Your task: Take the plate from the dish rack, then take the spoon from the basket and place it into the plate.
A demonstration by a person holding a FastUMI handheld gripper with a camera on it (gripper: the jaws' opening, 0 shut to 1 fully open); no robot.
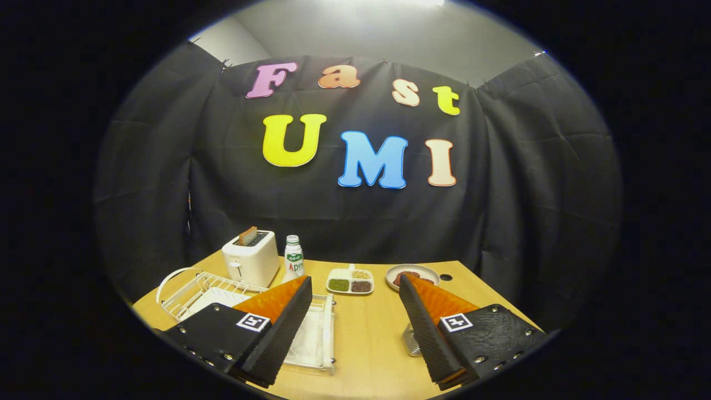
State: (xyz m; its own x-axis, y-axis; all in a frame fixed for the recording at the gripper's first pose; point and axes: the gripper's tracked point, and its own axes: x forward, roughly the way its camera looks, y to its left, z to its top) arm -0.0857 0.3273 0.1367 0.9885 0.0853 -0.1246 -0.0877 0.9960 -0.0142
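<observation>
My gripper (355, 280) is open, fingers spread wide above the wooden table (366, 339) with nothing between them. A white wire dish rack (186, 286) with a clear drip tray (316, 339) sits under and beyond the left finger. Inside the rack a pale flat shape (206, 301) may be the plate; the left finger hides most of it. A small metal mesh basket (411, 340) peeks out beside the right finger, mostly covered by it. I cannot make out a spoon.
At the back of the table stand a white toaster (251, 259) with a slice of toast, a small white bottle (293, 256), a sectioned dish of beans (350, 281) and a small plate of reddish food (416, 272). A cable hole (445, 276) lies near it.
</observation>
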